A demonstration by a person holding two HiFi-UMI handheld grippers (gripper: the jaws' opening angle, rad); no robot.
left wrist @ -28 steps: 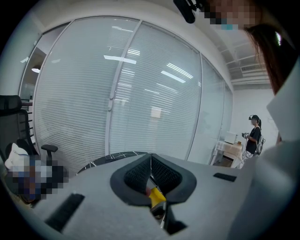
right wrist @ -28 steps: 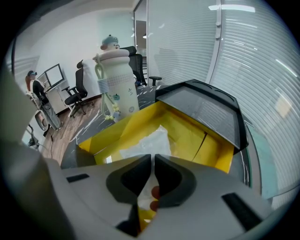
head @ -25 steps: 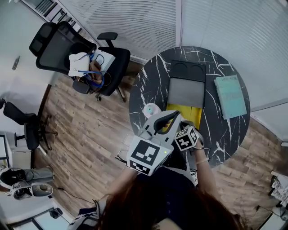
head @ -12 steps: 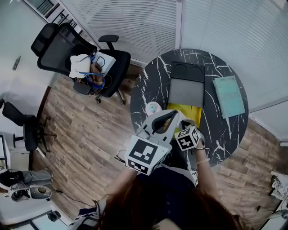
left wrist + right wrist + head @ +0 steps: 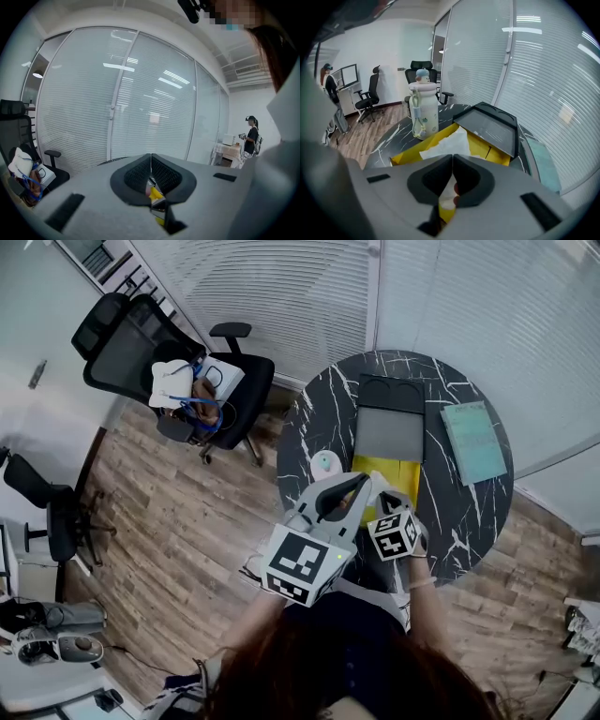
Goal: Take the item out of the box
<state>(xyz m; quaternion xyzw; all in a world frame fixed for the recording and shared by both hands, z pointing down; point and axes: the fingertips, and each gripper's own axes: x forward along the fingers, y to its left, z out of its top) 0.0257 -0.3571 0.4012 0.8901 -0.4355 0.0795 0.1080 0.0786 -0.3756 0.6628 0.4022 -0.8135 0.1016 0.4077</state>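
Approach step: left gripper (image 5: 151,164) and right gripper (image 5: 453,164) near open box (image 5: 401,474), jaws closed, empty; must open before reaching in.

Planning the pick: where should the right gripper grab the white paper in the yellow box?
Probably the raised crumpled edge of the white paper, from above on the near side of the yellow box: it stands proud of the walls, and the dark lid lies at the far side. The right gripper has its jaws shut; open first.
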